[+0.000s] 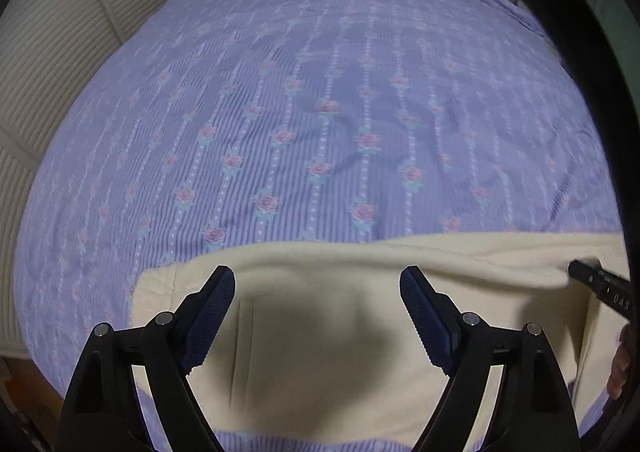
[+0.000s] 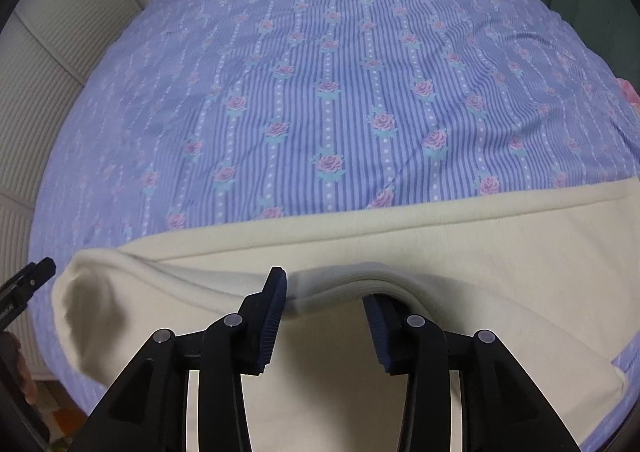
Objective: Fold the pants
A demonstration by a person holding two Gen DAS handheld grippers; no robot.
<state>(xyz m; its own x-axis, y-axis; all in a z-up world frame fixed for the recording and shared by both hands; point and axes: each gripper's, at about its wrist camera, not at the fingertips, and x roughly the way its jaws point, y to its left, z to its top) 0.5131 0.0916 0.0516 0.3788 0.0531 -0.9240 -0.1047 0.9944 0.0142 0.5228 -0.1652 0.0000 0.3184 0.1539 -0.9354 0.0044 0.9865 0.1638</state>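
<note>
Cream pants [image 1: 320, 352] lie across the near edge of a bed; they also show in the right wrist view [image 2: 440, 252]. My left gripper [image 1: 318, 276] is open wide, just above the pants, holding nothing. My right gripper [image 2: 326, 288] is open, with a raised fold of the pants lying between its jaws and draped over the right finger [image 2: 380, 312]. The right gripper's tip [image 1: 592, 276] shows at the right edge of the left wrist view, against the fold. The left gripper's tip [image 2: 32, 276] shows at the left of the right wrist view.
The bed is covered by a purple striped sheet with pink roses [image 1: 320, 111], also in the right wrist view [image 2: 340, 91]. A white ribbed wall panel [image 1: 52, 63] runs along the bed's left side. A pink item [image 2: 628, 89] lies at the far right.
</note>
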